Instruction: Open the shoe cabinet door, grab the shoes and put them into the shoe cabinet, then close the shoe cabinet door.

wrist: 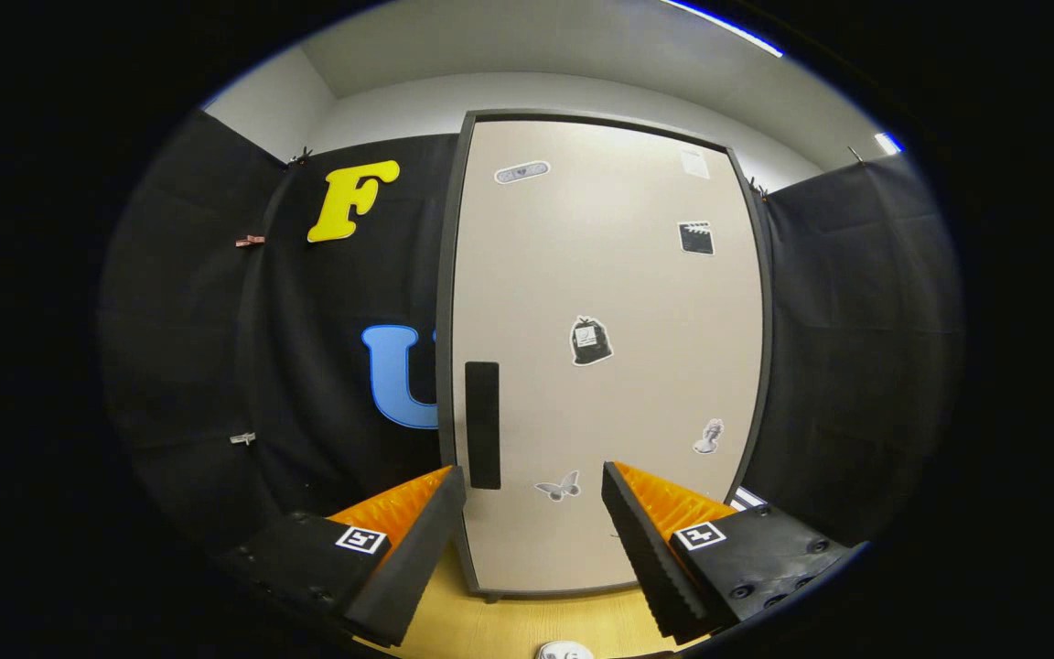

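Gripper view looks forward along the gripper, whose two fingers stand wide apart with nothing between them but open air; they hold nothing. Straight ahead, beyond the fingers, stands the shoe cabinet, a tall pale box with a dark frame, and its door is flat shut, so what the cabinet holds cannot be told. Taking the cabinet as the landmark, the relation that matters is where the handle lies: it is a dark upright bar set near the door's left edge, in the lower half, its long axis running straight up and down. It sits just above and a little inside the tip of the left finger, well apart from the right finger, so the gap between the fingers is centred to the right of the handle, not on it. My judgement is that the door hinges on its right side and that the next move calls for a shift toward the cabinet's left edge, with one finger hooking the bar. Several small stickers dot the door face and play no part. The cabinet stands on a light wooden floor; in front of its base, below the fingers, a small white rounded thing peeks in, perhaps part of a shoe, though too little shows to say.
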Demonstrator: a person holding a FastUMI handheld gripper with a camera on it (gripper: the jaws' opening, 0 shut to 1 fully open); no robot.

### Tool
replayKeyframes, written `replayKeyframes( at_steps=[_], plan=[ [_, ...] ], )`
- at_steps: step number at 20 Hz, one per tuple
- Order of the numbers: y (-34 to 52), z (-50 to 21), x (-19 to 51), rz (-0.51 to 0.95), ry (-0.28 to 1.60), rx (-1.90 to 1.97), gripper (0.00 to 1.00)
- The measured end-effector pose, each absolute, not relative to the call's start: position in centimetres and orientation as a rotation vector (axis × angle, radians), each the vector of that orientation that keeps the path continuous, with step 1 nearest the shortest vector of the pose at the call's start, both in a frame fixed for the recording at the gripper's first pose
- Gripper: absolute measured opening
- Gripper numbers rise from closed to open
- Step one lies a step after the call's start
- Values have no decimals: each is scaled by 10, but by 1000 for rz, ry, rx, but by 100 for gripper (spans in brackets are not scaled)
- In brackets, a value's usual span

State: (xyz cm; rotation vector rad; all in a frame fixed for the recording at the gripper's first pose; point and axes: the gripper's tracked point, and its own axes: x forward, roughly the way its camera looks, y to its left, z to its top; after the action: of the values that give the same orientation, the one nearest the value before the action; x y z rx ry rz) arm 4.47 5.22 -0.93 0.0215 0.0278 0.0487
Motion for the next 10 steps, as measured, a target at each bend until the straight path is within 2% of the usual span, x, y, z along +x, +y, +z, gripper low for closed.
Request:
replayKeyframes(
  at_steps=[10],
  plan=[
    [85, -28, 112, 57, 47, 11, 97]
  ],
)
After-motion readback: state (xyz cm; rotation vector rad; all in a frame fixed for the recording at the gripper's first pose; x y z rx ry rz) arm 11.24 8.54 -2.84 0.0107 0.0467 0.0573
